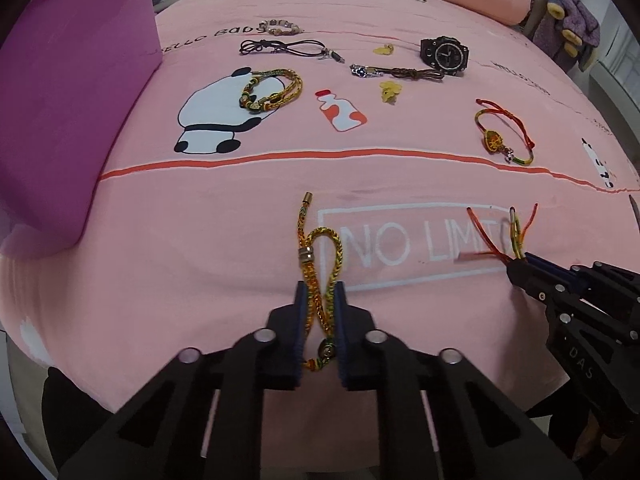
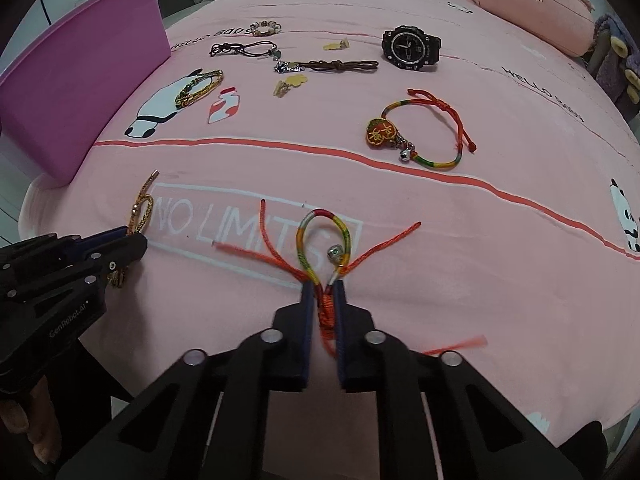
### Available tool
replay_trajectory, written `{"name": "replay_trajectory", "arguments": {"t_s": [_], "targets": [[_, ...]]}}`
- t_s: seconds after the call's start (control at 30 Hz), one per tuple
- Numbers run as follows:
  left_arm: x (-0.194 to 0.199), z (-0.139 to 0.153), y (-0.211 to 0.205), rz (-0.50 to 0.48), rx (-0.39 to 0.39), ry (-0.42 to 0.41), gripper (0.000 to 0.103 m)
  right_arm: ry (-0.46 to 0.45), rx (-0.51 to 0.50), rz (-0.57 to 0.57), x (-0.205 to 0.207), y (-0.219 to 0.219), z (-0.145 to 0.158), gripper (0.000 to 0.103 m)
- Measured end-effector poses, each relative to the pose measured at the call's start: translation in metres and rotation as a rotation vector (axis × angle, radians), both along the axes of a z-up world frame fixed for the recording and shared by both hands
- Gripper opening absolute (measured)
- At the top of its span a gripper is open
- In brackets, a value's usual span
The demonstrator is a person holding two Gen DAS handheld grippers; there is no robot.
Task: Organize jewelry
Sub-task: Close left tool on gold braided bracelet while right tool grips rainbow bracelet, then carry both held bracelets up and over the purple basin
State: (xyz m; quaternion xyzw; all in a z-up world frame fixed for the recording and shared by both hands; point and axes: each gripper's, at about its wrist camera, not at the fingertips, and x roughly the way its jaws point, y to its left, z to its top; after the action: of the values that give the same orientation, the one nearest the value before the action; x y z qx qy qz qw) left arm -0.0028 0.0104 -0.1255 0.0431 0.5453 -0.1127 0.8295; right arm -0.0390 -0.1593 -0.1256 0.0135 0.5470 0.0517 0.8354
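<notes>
Both hands loaded. My left gripper [image 1: 320,292] is clamped on a gold braided bracelet [image 1: 316,264]; my right gripper [image 2: 323,292] is clamped on a rainbow cord bracelet [image 2: 322,236] at its red knot. Each piece dangles forward from the pads over the pink bedsheet [image 1: 200,240], near the "NO LIMITS" print.

Likely destination is the purple bin [image 1: 72,100], well off to my left. My judgement for the carry: keep both grips firm, lift clear of the sheet before swinging, and keep the two hands apart so the red tails [image 2: 384,244] don't snag the gold braid. The left load should go in first; it sits nearer the bin.

Gold bracelet: thick woven cord, yellow with green and red flecks, folded into a loop, metal barrel clasp [image 1: 307,255], capped loose end, small round charm [image 1: 328,350] between the pads. Limp; it will swing.

Rainbow bracelet: thin cord banded red, yellow and green, small silver bell [image 2: 335,253], several frayed red tails splaying outward.

Not yet collected, farther up the sheet: black wristwatch [image 2: 410,49], bracelet with embroidered charm [image 2: 420,132], second gold braided bracelet [image 1: 272,90], beaded bracelet [image 1: 279,26], two dark cord necklaces.
</notes>
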Motion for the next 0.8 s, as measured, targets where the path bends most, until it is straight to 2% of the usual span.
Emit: {"name": "replay_trajectory", "arguments": {"t_s": [0.3, 0.6, 0.73, 0.8], "targets": [[-0.003, 0.015, 0.013, 0.029, -0.066, 0.022, 0.008, -0.007, 0.161, -0.061, -0.009, -0.018, 0.018, 0.006], [-0.014, 0.076, 0.012, -0.010, -0.124, -0.104, 0.008, -0.134, 0.229, -0.042, -0.012, -0.011, 0.080, 0.006], [-0.012, 0.105, 0.017, -0.013, -0.099, -0.143, 0.008, -0.180, 0.264, -0.032, -0.006, -0.007, 0.112, 0.006], [-0.011, 0.121, 0.024, -0.006, -0.113, -0.155, 0.008, -0.192, 0.280, -0.016, 0.000, -0.002, 0.125, 0.006]]}}
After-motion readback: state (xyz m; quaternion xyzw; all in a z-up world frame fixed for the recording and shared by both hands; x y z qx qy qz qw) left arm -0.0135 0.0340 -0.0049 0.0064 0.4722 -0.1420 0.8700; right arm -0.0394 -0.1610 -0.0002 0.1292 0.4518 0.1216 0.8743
